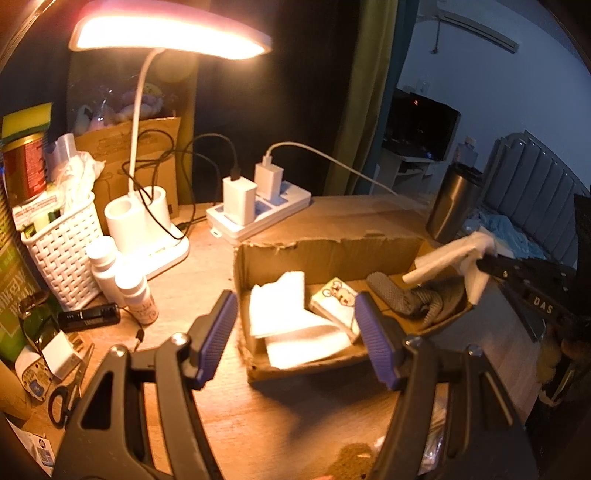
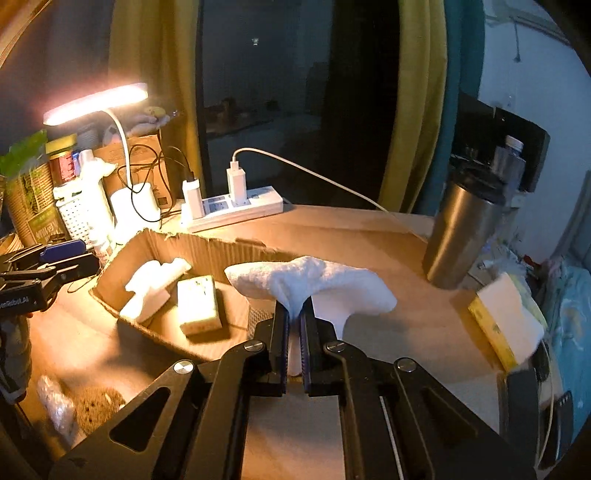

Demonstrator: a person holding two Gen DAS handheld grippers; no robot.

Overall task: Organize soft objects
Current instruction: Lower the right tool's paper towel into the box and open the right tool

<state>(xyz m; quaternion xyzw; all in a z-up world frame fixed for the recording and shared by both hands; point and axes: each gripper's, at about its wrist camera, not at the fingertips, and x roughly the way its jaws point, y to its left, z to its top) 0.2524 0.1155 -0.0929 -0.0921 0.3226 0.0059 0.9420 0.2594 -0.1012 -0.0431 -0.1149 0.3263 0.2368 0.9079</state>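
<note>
My right gripper point(image 2: 294, 320) is shut on a white towel point(image 2: 314, 282), which sags to both sides of the pads just right of the cardboard box point(image 2: 207, 245). In the left wrist view the same towel point(image 1: 448, 258) hangs from the right gripper point(image 1: 480, 264) over the box's right end. My left gripper point(image 1: 295, 336) stands open with nothing between its blue pads, in front of the box point(image 1: 325, 251). Inside the box lie white folded cloths point(image 1: 291, 321), a sponge with a cartoon print point(image 1: 334, 299) and a grey knitted item point(image 1: 410, 299).
A lit desk lamp point(image 1: 170, 33), a white basket point(image 1: 62, 254), two small bottles point(image 1: 122, 280) and a power strip point(image 1: 258, 214) crowd the left and back. A steel tumbler point(image 2: 461, 236) stands at right, a yellow-edged sponge point(image 2: 506, 325) near it. Scissors point(image 1: 66, 395) lie front left.
</note>
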